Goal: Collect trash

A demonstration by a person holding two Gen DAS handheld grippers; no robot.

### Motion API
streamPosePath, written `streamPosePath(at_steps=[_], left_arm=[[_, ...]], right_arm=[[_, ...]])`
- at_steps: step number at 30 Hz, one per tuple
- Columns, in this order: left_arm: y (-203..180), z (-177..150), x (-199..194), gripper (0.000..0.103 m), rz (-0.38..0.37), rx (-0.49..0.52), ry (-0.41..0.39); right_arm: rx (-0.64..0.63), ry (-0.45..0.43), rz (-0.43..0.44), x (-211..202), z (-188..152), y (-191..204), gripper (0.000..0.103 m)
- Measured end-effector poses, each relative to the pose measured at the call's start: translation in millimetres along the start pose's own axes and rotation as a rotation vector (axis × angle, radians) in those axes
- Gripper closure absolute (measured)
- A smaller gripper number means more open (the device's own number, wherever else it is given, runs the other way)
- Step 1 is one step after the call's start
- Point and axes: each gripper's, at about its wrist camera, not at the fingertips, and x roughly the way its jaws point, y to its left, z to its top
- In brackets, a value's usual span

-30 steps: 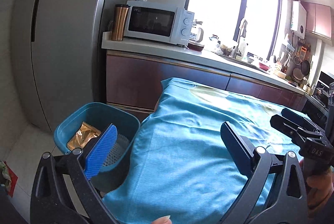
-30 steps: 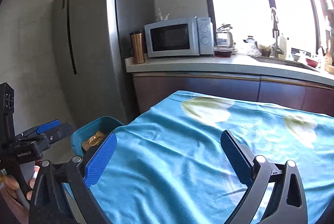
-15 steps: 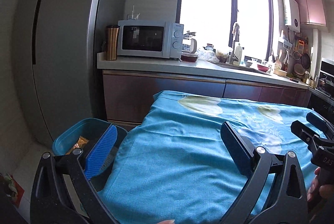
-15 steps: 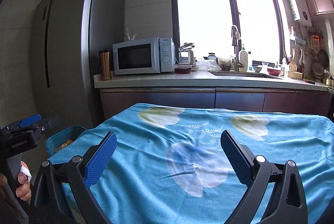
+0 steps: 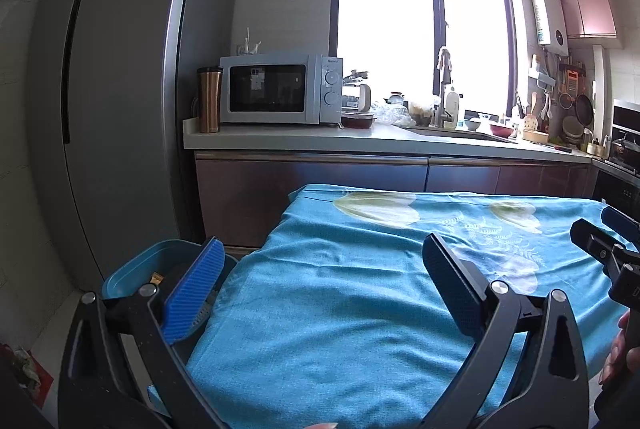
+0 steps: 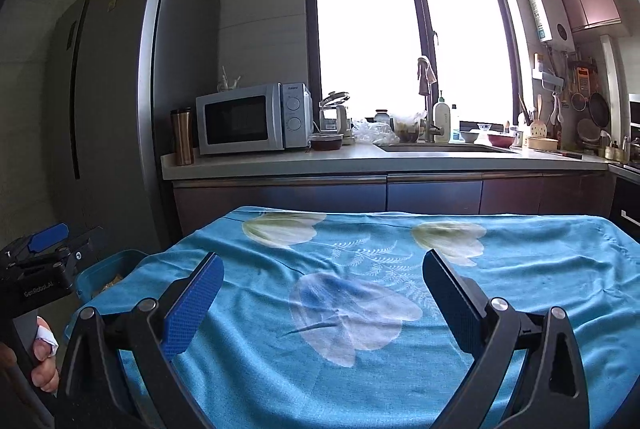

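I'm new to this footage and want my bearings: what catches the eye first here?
The bright blue flowered tablecloth fills the foreground, with nothing lying on it. Both the left gripper and the right gripper hang open above it. A teal bin with some trash inside sits at the table's left end, by the tall grey fridge.

Turquoise tablecloth (image 6: 400,369) printed with pale tulips, teal bin (image 5: 132,271), copper tumbler (image 5: 209,100), grey fridge (image 5: 120,109)

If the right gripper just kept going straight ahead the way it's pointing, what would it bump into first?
Probably the blue flowered tablecloth: the open right gripper hangs just above it, aimed slightly down. If it cleared the cloth, the brown cabinet fronts come next. Depth is uncertain.
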Motion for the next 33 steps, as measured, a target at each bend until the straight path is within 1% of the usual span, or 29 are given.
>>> streamPosePath(at_steps=[15,33], left_arm=[[-7.4,-0.5,-8.2,0.006,-0.007,0.017,-0.03],[-8.5,-1.1,-10.0,0.006,-0.003,0.017,-0.035]], right_arm=[[0.016,-0.017,-0.037,-10.6,1.6,-8.6,0.007],[0.015,-0.021,-0.041,-13.7,2.2,-10.7,0.007]])
